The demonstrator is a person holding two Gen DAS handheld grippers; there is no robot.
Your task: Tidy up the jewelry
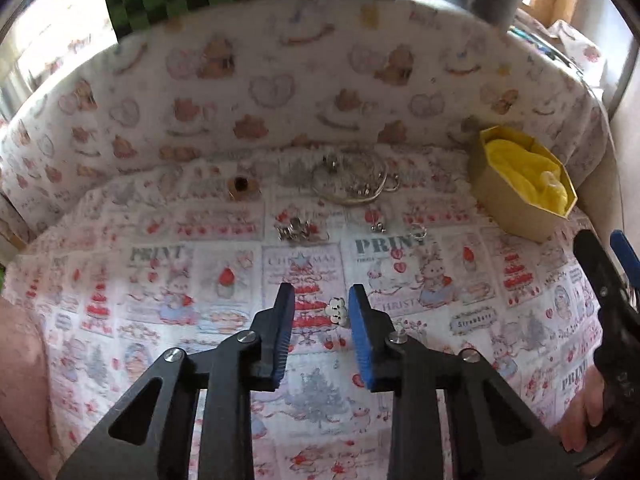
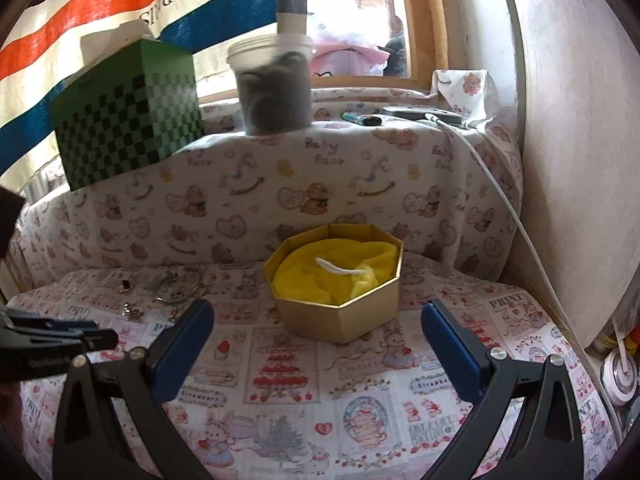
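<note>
The desk (image 2: 520,312) wears a matt printed cloth. The octagonal box (image 2: 340,312) looks like matt tan card, with thin, slightly shiny yellow cloth lining (image 2: 320,276) inside. At eleven o'clock from it, the bangle pile (image 1: 352,180) glints like polished metal. The left tongs (image 1: 322,308) have ribbed blue pads (image 1: 286,320) on matt black plastic arms.
</note>
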